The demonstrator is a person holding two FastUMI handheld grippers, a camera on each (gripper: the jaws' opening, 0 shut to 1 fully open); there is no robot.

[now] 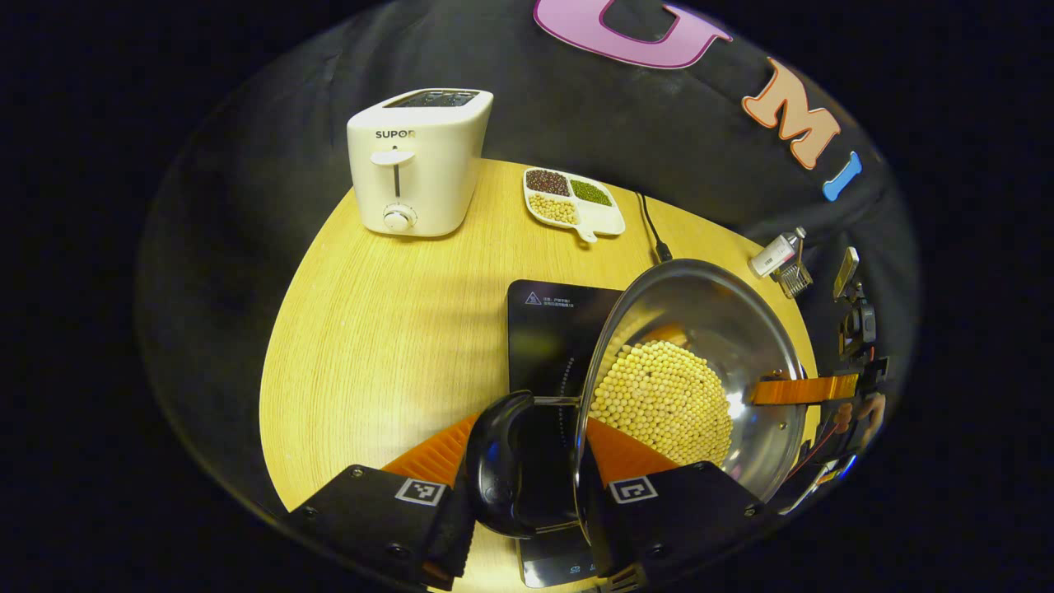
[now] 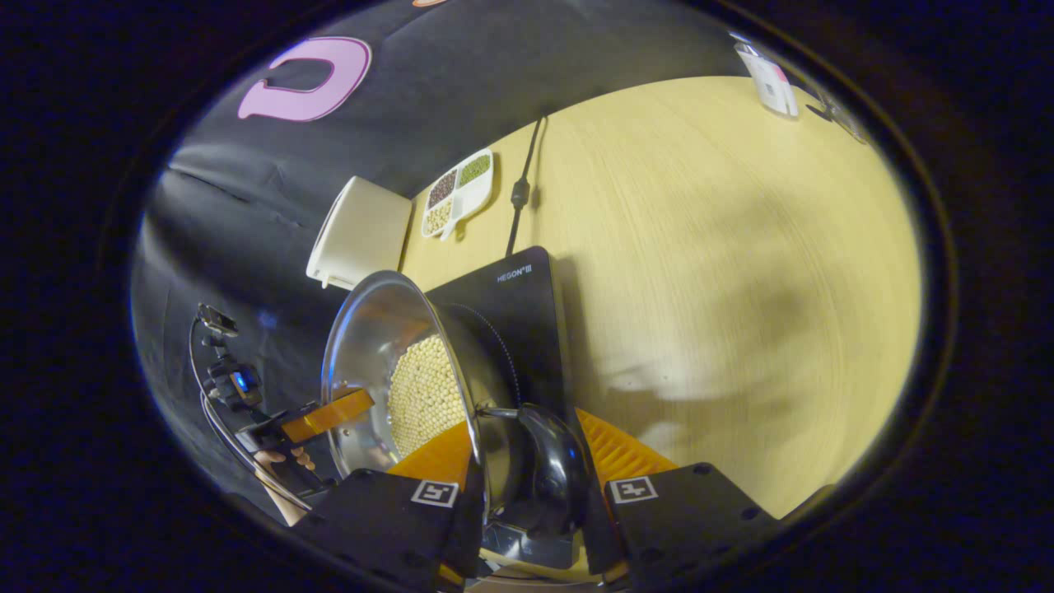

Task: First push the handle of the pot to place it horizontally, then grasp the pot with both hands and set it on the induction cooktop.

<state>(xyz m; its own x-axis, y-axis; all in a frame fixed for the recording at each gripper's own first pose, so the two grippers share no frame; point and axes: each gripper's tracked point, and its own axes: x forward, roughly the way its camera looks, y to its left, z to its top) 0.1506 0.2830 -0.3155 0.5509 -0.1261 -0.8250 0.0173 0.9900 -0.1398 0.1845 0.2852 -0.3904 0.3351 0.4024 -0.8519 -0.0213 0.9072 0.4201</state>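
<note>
Step in hand: the two-handed carry. The pot is gripped on both sides and hangs over the cooktop, so I judge the handle push done and the placement under way.

Left gripper: its jaws are closed on the pot's dark loop handle, one finger on each side of it. Right gripper: same arrangement on the opposite loop handle, jaws closed on it. In the left gripper view I also see the far gripper's finger lying at the pot's opposite rim, with a hand behind it.

Pot: steel, a layer of pale beans across its bottom. In both views its mouth appears turned toward the camera, though I cannot separate real tilt from lens distortion. It sits above the right part of the cooktop; I cannot tell whether its base touches the glass.

Table: toaster at the back, a divided dish of mixed beans beside it, the power cord running to the cooktop. All well apart from the pot.

Next move, as I judge it: level the pot, centre it over the cooktop's ring, lower both hands together, then open the jaws only once the base rests flat. Risk: uneven lowering spills beans.
</note>
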